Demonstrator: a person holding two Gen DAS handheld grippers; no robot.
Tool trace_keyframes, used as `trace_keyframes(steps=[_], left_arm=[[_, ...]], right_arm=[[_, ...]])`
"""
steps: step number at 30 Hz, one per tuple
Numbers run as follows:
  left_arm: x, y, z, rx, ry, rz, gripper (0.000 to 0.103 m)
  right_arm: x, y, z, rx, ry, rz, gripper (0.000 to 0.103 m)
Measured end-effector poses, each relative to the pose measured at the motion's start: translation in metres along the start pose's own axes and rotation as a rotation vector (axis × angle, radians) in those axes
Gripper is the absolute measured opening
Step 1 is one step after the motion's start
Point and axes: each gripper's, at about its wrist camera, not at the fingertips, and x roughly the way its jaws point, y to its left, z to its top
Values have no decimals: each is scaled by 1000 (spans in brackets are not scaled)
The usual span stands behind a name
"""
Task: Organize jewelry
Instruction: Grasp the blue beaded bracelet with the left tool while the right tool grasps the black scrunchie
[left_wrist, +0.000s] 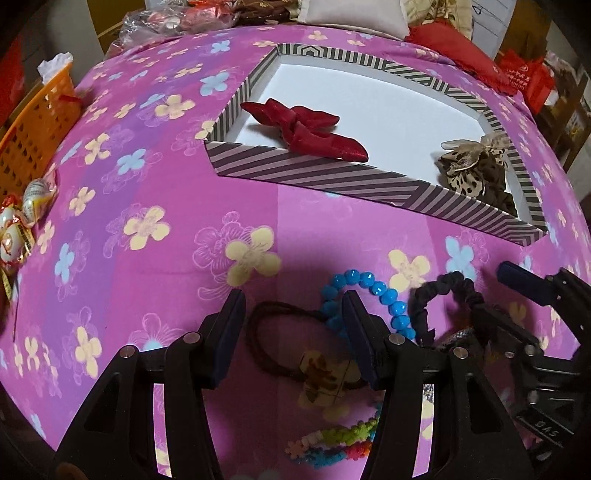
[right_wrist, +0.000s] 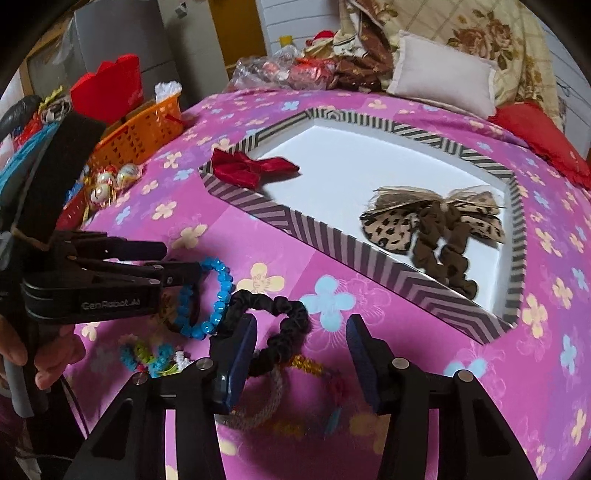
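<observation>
Both the left gripper (left_wrist: 293, 325) and right gripper (right_wrist: 301, 354) are wide apart, seemingly holding nothing, above the black scrunchie (right_wrist: 273, 325) near the striped box (right_wrist: 332, 236) front edge.

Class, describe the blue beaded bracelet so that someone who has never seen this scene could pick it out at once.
Start at the striped tray on the pink flowered cloth, then look to the loose pile on the cloth nearer the cameras. The blue beaded bracelet lies there beside a black scrunchie. It alone is a ring of shiny, bright blue faceted beads.

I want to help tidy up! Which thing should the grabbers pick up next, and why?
Probably the black scrunchie: the open right gripper already sits around it, so closing there seems easiest. Then it could join the bows in the striped box.
</observation>
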Motion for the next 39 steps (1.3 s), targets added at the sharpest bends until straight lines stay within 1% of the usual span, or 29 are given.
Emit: trace_keyframes(steps=[1, 4, 6, 7, 8, 9, 10, 11, 12, 14, 17, 19, 20, 25, 30, 39], left_arm=[[2, 0, 1, 1, 4, 7, 54], [6, -1, 3, 10, 14, 13, 54], [8, -2, 3, 25, 9, 15, 54], [8, -2, 3, 30, 5, 14, 54], [8, -2, 4, 30, 4, 8, 53], [8, -2, 4, 30, 1, 2, 47], [7, -3, 4, 36, -7, -1, 33], [6, -4, 4, 47, -14, -11, 24], [6, -6, 3, 54, -14, -28, 8], [5, -7, 2, 50, -18, -53, 8], [1, -1, 1, 7, -36, -99, 7], [-8, 3, 1, -19, -52, -143, 7], [-12, 4, 1, -24, -62, -152, 7], [-37, 5, 4, -28, -109, -157, 7], [-60, 10, 3, -42, -146, -157, 7], [-90, 7, -1, -41, -208, -105, 7]], right_arm=[[6, 1, 2, -15, 13, -7, 47], [17, 1, 5, -35, 48, -21, 39], [22, 2, 5, -51, 54, -36, 30], [23, 4, 5, -70, 48, -54, 29], [24, 6, 4, -80, 45, -61, 22], [24, 6, 4, -89, 43, -68, 11], [23, 6, 4, -87, 41, -67, 8], [23, 5, 3, -79, 37, -65, 7], [21, 3, 3, -73, 31, -63, 7], [15, 1, 1, -52, 7, -55, 7], [0, 0, 1, -40, -28, -43, 7], [-10, 3, 3, -44, -53, -42, 7], [-16, 5, 5, -48, -65, -40, 7], [-38, 9, 10, -50, -112, -33, 7], [-55, 9, 12, -38, -139, -23, 7], [-74, 6, 9, -23, -168, -26, 7]])
